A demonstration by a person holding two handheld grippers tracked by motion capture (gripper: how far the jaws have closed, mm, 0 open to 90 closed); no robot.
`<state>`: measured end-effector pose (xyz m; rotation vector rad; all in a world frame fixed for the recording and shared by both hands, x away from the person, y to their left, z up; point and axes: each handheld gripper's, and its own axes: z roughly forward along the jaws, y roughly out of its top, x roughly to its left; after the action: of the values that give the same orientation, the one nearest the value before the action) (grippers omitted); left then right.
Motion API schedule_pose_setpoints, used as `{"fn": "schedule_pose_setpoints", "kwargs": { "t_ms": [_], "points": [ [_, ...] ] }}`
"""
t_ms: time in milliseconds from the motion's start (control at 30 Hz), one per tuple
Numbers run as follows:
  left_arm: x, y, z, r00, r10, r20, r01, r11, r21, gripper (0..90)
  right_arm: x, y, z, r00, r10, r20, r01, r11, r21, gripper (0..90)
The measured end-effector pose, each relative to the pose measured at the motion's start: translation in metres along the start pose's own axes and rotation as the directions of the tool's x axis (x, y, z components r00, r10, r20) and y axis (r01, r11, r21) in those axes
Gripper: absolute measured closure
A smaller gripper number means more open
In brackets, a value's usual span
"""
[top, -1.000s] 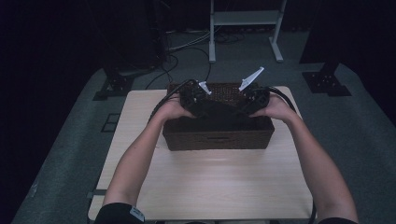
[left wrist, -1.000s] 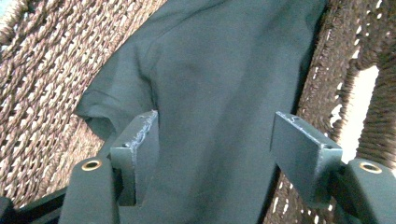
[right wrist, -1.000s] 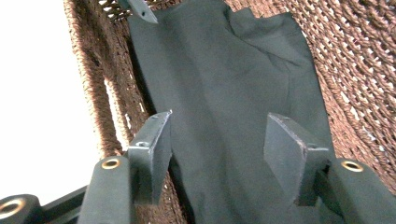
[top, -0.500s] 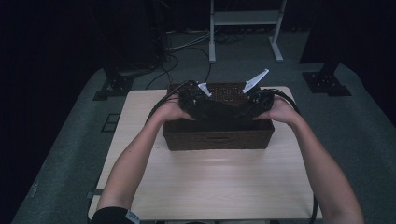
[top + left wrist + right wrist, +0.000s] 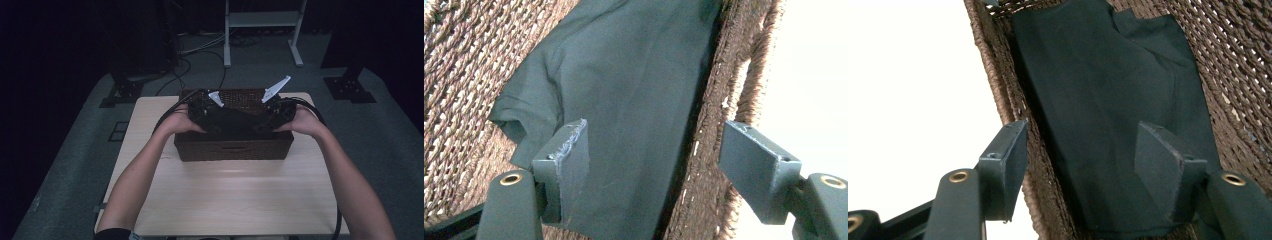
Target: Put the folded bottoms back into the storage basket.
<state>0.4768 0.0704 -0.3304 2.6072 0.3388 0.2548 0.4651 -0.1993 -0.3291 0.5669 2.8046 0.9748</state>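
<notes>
The main risk, as I judge it, is snagging: each hand-held gripper straddles the near wall of the basket (image 5: 232, 150), so closing would pinch wicker rather than the cloth (image 5: 235, 120), or catch both together and drag the basket across the worktop (image 5: 225, 195) when lifted. A shallow bite on the thin fabric could also slip free, and pulling one end only would bunch it against the weave. The dark cloth lies flat inside the basket, along its floor and up against the near wall. The left hand-held gripper (image 5: 659, 170) is spread wide, one jaw over the cloth inside the basket, the other outside the wall over the pale worktop; whether the inner jaw touches the fabric I cannot tell. The right hand-held gripper (image 5: 1083, 170) is likewise spread, one jaw above the cloth, the other outside the rim, pinching nothing
</notes>
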Motion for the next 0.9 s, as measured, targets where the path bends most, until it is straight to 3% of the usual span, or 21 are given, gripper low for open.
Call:
{"fn": "schedule_pose_setpoints", "kwargs": {
  "t_ms": [200,567,900],
  "points": [
    [-0.008,0.002,-0.005,0.9998,0.018,0.000,-0.018,0.9998,-0.008,26.6,0.002,-0.008,-0.004,0.9997,0.025,-0.003,-0.025,0.9997,-0.002,36.8],
    [-0.020,-0.002,-0.005,0.9995,0.027,0.018,-0.027,0.9995,-0.016,26.4,0.013,-0.014,-0.010,1.0000,0.006,-0.005,-0.006,0.9999,-0.011,36.1],
    [-0.029,-0.008,-0.011,0.9995,0.029,0.009,-0.029,0.9994,-0.020,25.1,0.024,-0.020,-0.013,0.9999,0.002,-0.012,-0.003,0.9998,-0.017,35.9]
  ]
}}
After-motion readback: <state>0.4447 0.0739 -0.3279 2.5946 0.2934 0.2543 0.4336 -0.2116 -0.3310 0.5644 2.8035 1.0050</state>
